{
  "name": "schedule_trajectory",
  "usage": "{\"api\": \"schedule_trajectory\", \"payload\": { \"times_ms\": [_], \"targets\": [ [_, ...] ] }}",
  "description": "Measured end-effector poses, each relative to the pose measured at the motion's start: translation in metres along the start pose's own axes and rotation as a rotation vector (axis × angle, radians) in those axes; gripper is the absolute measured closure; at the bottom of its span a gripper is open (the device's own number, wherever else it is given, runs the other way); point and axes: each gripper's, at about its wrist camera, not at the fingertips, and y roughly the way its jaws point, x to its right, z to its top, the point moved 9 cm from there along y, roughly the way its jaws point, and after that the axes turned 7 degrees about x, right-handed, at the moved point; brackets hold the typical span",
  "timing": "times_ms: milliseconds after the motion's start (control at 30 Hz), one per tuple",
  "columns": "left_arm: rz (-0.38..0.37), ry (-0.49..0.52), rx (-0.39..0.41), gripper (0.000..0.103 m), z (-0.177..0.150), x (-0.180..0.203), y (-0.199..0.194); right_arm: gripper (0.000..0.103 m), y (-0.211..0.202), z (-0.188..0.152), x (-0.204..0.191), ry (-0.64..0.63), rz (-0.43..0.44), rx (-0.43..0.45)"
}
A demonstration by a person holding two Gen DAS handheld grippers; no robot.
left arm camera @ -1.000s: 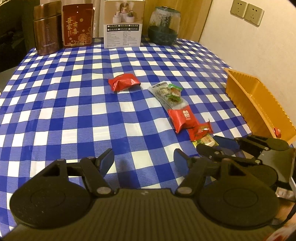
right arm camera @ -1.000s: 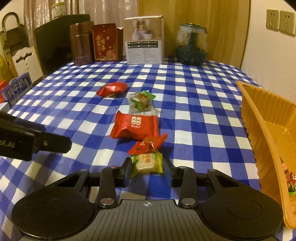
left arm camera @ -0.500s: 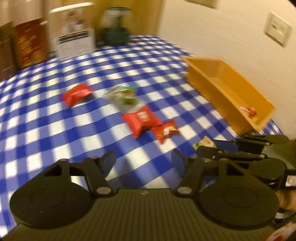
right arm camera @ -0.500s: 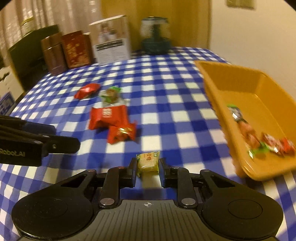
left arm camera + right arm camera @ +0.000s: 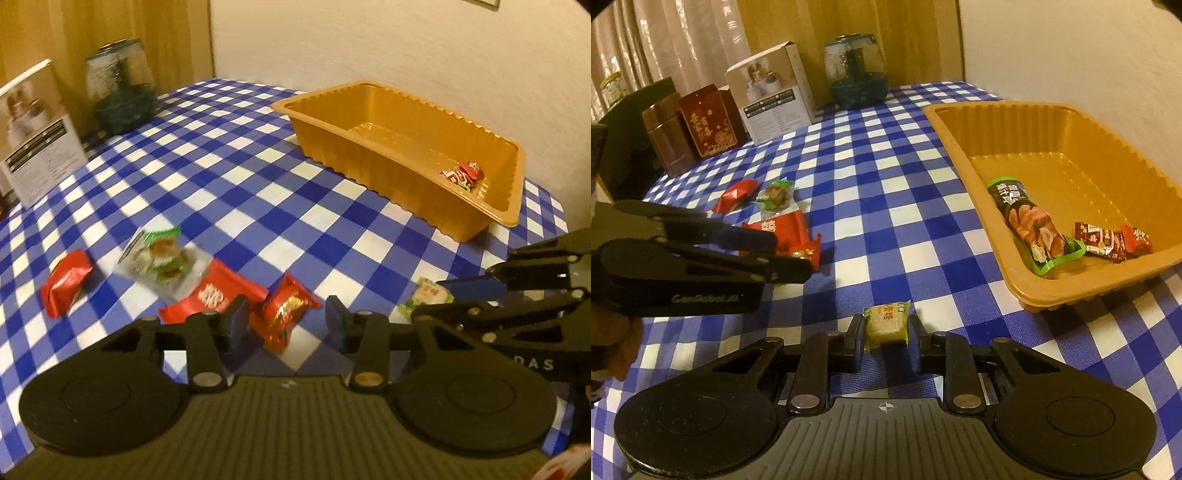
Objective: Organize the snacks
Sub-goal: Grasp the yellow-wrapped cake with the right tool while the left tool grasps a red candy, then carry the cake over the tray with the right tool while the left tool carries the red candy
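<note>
Right wrist view: right gripper (image 5: 885, 341) closed on yellow candy (image 5: 887, 325), held by its two side edges above the table (image 5: 886, 155), near the front corner of the tray (image 5: 960, 147). Inside the tray already: long green pack (image 5: 1030, 221) and two small red-brown candies (image 5: 1112, 239).

Left wrist view: left gripper (image 5: 283, 324) with jaws open, empty, low over the table, around a red foil candy (image 5: 284, 314); whether the pads touch it, cannot tell. Just beside, a flat red packet (image 5: 214, 295), then a clear pack with green ends (image 5: 162, 258), then another red candy (image 5: 66, 282) further left.

Probably all very light and soft: thin foil and plastic wrappers, crinkly and somewhat slippery, easy to crush or to squeeze out of the jaws. Best to take across the filled middle, not on the loose twisted ends, and with gentle pressure only. For the flat packet, better by its narrow width. Yellow candy sits well between the pads, slightly tilted perhaps; likely next a short carry over the tray rim and a release.
</note>
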Motion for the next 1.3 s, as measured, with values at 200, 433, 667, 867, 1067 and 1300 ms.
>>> {"api": "schedule_trajectory", "payload": {
  "times_ms": [200, 433, 667, 867, 1067, 1300],
  "targets": [
    [-0.056, 0.074, -0.035, 0.061, -0.001, 0.007, 0.015, 0.079, -0.001, 0.000, 0.003, 0.023, 0.000, -0.001],
    [-0.056, 0.034, -0.070, 0.061, -0.006, 0.010, 0.010, 0.079, -0.002, 0.001, 0.004, 0.038, -0.002, 0.003],
    [0.014, -0.061, -0.063, 0.079, -0.009, 0.001, 0.010, 0.079, -0.002, 0.002, 0.005, 0.042, -0.006, 0.009],
    [0.048, -0.118, -0.082, 0.081, -0.006, 0.002, 0.004, 0.079, -0.005, 0.004, 0.003, 0.041, -0.006, 0.019],
    [0.078, -0.206, -0.094, 0.081, -0.003, 0.002, -0.024, 0.079, -0.014, 0.009, -0.004, 0.017, 0.004, 0.034],
    [0.098, -0.271, -0.076, 0.081, 0.001, 0.013, -0.068, 0.079, -0.045, 0.012, -0.012, -0.011, 0.015, 0.060]
  ]
}}
